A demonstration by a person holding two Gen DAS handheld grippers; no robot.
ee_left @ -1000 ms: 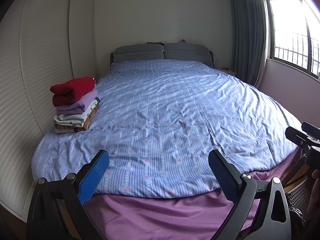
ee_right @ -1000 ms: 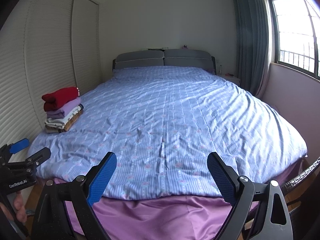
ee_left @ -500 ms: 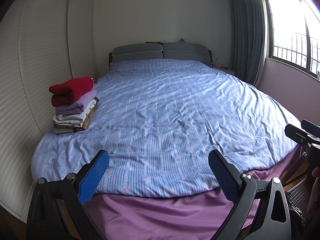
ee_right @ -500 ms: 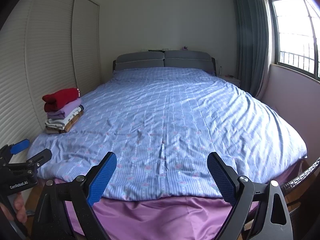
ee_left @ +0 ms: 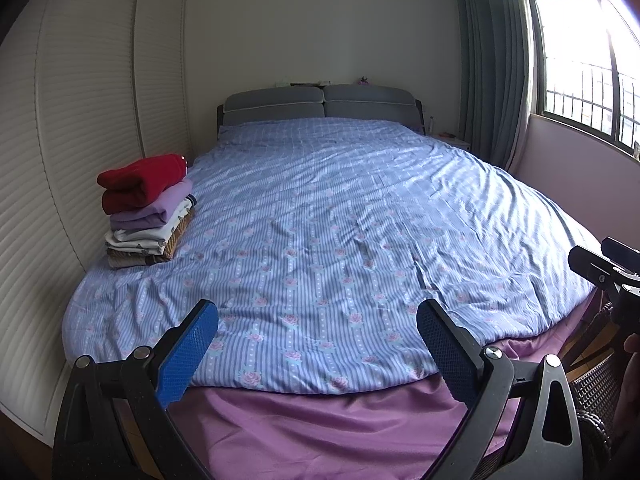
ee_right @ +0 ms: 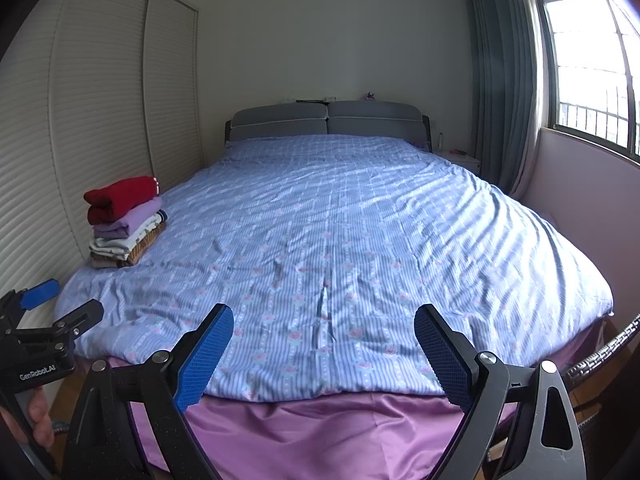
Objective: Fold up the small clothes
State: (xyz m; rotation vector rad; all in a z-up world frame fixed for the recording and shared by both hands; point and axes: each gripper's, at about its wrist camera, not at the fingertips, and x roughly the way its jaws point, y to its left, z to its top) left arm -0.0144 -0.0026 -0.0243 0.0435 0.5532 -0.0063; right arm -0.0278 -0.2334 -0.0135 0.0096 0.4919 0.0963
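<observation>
A stack of folded clothes (ee_left: pixel 146 208), red on top, then lilac, white and brown, sits on the left side of the bed; it also shows in the right wrist view (ee_right: pixel 124 220). My left gripper (ee_left: pixel 318 326) is open and empty, held off the foot of the bed. My right gripper (ee_right: pixel 324 330) is open and empty, also off the foot. The left gripper shows at the left edge of the right wrist view (ee_right: pixel 48 312). The right gripper's body shows at the right edge of the left wrist view (ee_left: pixel 604 268). No loose garment is in view.
The bed has a blue striped floral cover (ee_left: pixel 340 220) over a purple sheet (ee_left: pixel 320 428), with a grey headboard (ee_left: pixel 320 106). White louvred wardrobe doors (ee_left: pixel 80 120) line the left. Curtain and window (ee_left: pixel 580 60) are right. A wicker chair (ee_right: pixel 600 356) stands at right.
Both grippers have risen or tilted slightly, so the bed sits a little lower in both views. Jaws stay open. The stack has not moved.
</observation>
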